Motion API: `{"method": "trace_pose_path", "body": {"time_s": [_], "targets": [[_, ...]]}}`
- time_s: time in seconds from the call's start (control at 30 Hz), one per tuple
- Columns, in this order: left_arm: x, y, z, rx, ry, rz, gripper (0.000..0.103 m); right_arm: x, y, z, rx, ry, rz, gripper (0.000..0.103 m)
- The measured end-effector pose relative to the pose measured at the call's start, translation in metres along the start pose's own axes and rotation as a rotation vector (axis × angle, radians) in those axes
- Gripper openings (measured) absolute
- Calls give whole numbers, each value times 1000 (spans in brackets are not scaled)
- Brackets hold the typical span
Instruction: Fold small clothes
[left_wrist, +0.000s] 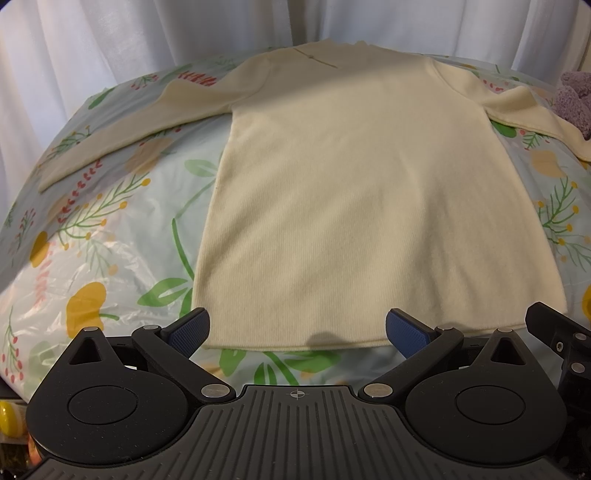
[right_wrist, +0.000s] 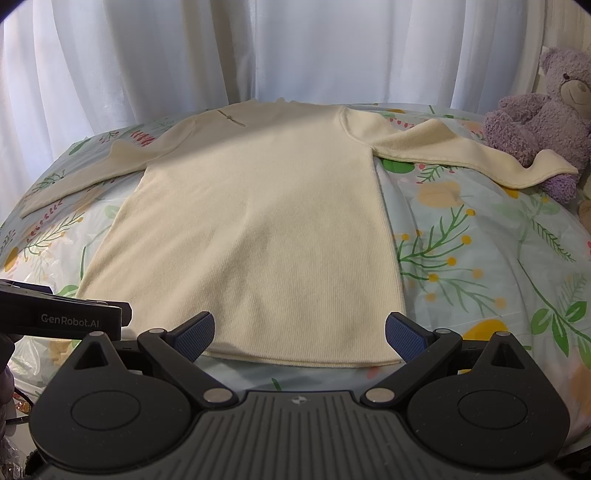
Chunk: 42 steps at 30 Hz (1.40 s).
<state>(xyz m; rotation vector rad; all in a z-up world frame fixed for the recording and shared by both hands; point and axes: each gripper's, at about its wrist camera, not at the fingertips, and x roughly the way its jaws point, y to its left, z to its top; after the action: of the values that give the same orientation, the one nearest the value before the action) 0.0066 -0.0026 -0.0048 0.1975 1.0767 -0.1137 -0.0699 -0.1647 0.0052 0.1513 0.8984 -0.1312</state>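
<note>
A cream long-sleeved knit sweater (left_wrist: 332, 192) (right_wrist: 251, 236) lies flat on the floral cover, hem nearest me, neck at the far side. Both sleeves spread outward: the left sleeve (left_wrist: 122, 136) (right_wrist: 85, 177) slants toward the left edge, and the right sleeve (right_wrist: 461, 155) (left_wrist: 532, 110) ends on the plush bear. My left gripper (left_wrist: 297, 330) hovers just before the hem, open, its blue pads (left_wrist: 190, 328) wide apart with nothing between them. My right gripper (right_wrist: 299, 332) is likewise open at the hem, empty. The left gripper's body (right_wrist: 62, 314) shows at the left of the right wrist view.
A purple plush bear (right_wrist: 543, 118) (left_wrist: 576, 99) sits at the far right on the floral cover (right_wrist: 480, 258) (left_wrist: 96, 236). White curtains (right_wrist: 295, 48) hang close behind the far edge. Bare cover lies on both sides of the sweater's body.
</note>
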Motion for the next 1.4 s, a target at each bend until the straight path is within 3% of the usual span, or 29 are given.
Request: {"method": "trace_pose_path", "body": {"time_s": [1.4], "targets": [[-1, 3, 2, 0, 6, 2, 103, -1, 2, 2, -11, -8, 10, 99]]}}
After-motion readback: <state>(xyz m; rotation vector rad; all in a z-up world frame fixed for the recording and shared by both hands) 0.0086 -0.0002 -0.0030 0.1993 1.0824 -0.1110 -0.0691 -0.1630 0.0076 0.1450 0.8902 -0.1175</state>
